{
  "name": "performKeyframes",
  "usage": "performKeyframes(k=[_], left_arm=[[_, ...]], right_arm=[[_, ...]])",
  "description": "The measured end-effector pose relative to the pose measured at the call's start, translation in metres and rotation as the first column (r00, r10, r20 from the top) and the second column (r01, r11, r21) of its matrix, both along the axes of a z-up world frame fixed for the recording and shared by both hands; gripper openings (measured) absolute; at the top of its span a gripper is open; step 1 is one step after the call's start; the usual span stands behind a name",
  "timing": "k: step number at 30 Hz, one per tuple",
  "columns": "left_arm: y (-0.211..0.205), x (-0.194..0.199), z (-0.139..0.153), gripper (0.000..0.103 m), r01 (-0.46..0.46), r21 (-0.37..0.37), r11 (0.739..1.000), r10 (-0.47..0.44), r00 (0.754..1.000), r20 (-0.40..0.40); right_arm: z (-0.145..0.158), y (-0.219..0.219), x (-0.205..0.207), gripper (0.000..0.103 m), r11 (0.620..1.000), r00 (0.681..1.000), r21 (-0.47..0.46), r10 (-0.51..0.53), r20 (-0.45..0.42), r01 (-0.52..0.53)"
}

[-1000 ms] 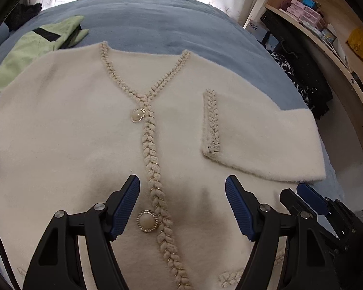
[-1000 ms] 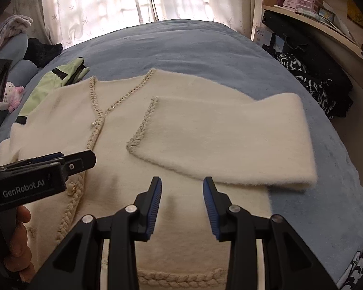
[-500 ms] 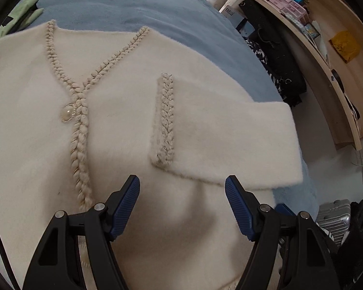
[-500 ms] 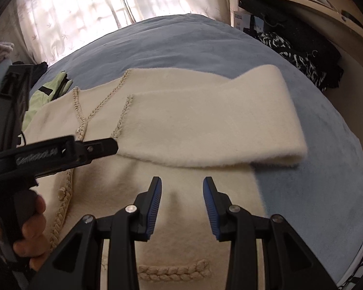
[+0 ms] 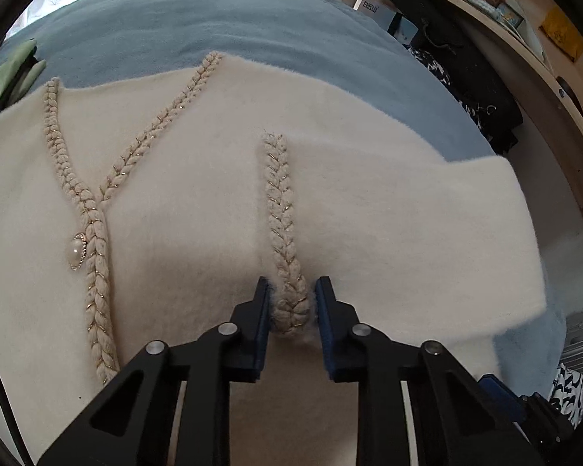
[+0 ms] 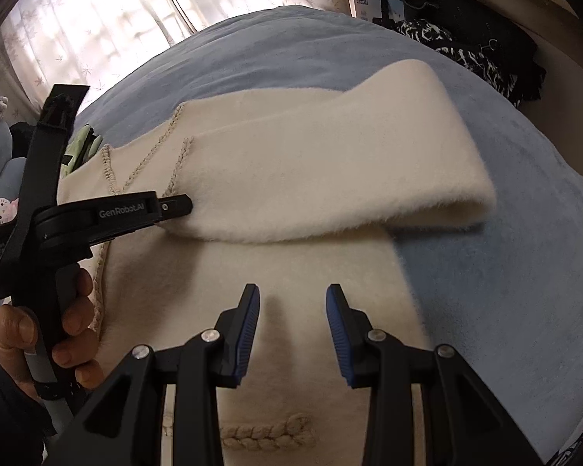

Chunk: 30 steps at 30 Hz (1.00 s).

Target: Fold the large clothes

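Note:
A cream fuzzy cardigan [image 5: 182, 202] with braided trim and a pearl button [image 5: 75, 250] lies flat on the blue bed [image 5: 213, 27]. Its right sleeve [image 5: 400, 229] is folded across the body. My left gripper [image 5: 291, 303] is shut on the sleeve's braided cuff [image 5: 287, 303]; it also shows in the right wrist view [image 6: 175, 206] at the cuff end of the sleeve [image 6: 330, 178]. My right gripper [image 6: 291, 306] is open and empty, above the cardigan's lower body [image 6: 291, 268], short of the sleeve's near edge.
A green garment [image 5: 7, 77] lies at the bed's far left. Wooden shelves [image 5: 524, 11] with boxes and dark clothes [image 5: 474, 89] stand to the right. The bed's right edge [image 6: 544, 310] is bare blue cover. Curtains [image 6: 97, 19] hang behind.
My left gripper moved forward to the sleeve cuff and closed on it. My right gripper stayed open and shifted slightly forward over the cardigan body.

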<state>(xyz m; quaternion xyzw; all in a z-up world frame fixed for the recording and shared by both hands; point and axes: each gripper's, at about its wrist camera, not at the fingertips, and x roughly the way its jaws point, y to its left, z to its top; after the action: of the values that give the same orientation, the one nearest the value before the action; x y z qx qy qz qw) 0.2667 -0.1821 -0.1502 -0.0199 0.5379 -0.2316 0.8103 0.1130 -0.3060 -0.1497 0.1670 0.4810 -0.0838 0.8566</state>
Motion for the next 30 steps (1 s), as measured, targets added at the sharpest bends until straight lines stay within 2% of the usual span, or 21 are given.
performKeyframes(k=[4, 8, 10, 13, 17, 20, 22, 24, 25, 26, 28, 30], left_arm=[[-0.008, -0.012, 0.019, 0.015, -0.005, 0.044, 0.999, 0.001, 0.996, 0.090], [-0.011, -0.031, 0.057, 0.014, -0.002, 0.060, 0.998, -0.010, 0.978, 0.206], [-0.005, -0.042, 0.087, 0.014, -0.013, 0.068, 0.998, -0.008, 0.954, 0.299], [0.021, -0.055, 0.127, 0.014, -0.050, 0.062, 0.997, 0.021, 0.917, 0.399], [0.068, -0.065, 0.155, 0.014, -0.148, 0.075, 0.986, 0.095, 0.875, 0.474], [0.111, -0.062, 0.144, 0.014, -0.220, 0.109, 0.969, 0.151, 0.883, 0.445], [0.143, -0.059, 0.115, 0.014, -0.252, 0.130, 0.959, 0.193, 0.916, 0.351], [0.163, -0.058, 0.082, 0.015, -0.249, 0.142, 0.958, 0.212, 0.949, 0.234], [0.171, -0.058, 0.067, 0.016, -0.254, 0.146, 0.956, 0.227, 0.957, 0.179], [0.181, -0.058, 0.051, 0.019, -0.258, 0.143, 0.955, 0.241, 0.962, 0.130], [0.195, -0.060, 0.036, 0.025, -0.273, 0.116, 0.955, 0.264, 0.961, 0.083], [0.209, -0.056, 0.031, 0.039, -0.309, 0.055, 0.949, 0.307, 0.951, 0.049]], right_arm=[[0.000, 0.000, -0.001, 0.036, 1.000, 1.000, 0.002, -0.003, -0.002, 0.003], [0.005, 0.001, -0.007, 0.036, 1.000, 1.000, 0.000, -0.009, 0.012, 0.009], [0.011, 0.002, -0.010, 0.036, 1.000, 1.000, -0.006, -0.010, 0.023, 0.010], [0.020, 0.006, -0.013, 0.036, 1.000, 0.999, -0.026, -0.002, 0.041, 0.003], [0.031, 0.015, -0.018, 0.035, 0.999, 0.997, -0.051, 0.020, 0.069, -0.016], [0.032, 0.022, -0.017, 0.035, 0.997, 0.997, -0.067, 0.036, 0.064, -0.032], [0.028, 0.025, -0.015, 0.036, 0.997, 0.998, -0.056, 0.048, 0.051, -0.045], [0.025, 0.028, -0.014, 0.046, 0.998, 0.998, -0.042, 0.056, 0.041, -0.054], [0.024, 0.029, -0.014, 0.049, 0.998, 0.997, -0.033, 0.061, 0.042, -0.060], [0.025, 0.029, -0.013, 0.052, 0.998, 0.997, -0.024, 0.063, 0.046, -0.062], [0.028, 0.027, -0.011, 0.054, 0.998, 0.997, -0.016, 0.061, 0.054, -0.060], [0.034, 0.021, -0.005, 0.055, 0.999, 0.997, -0.001, 0.052, 0.061, -0.052]])
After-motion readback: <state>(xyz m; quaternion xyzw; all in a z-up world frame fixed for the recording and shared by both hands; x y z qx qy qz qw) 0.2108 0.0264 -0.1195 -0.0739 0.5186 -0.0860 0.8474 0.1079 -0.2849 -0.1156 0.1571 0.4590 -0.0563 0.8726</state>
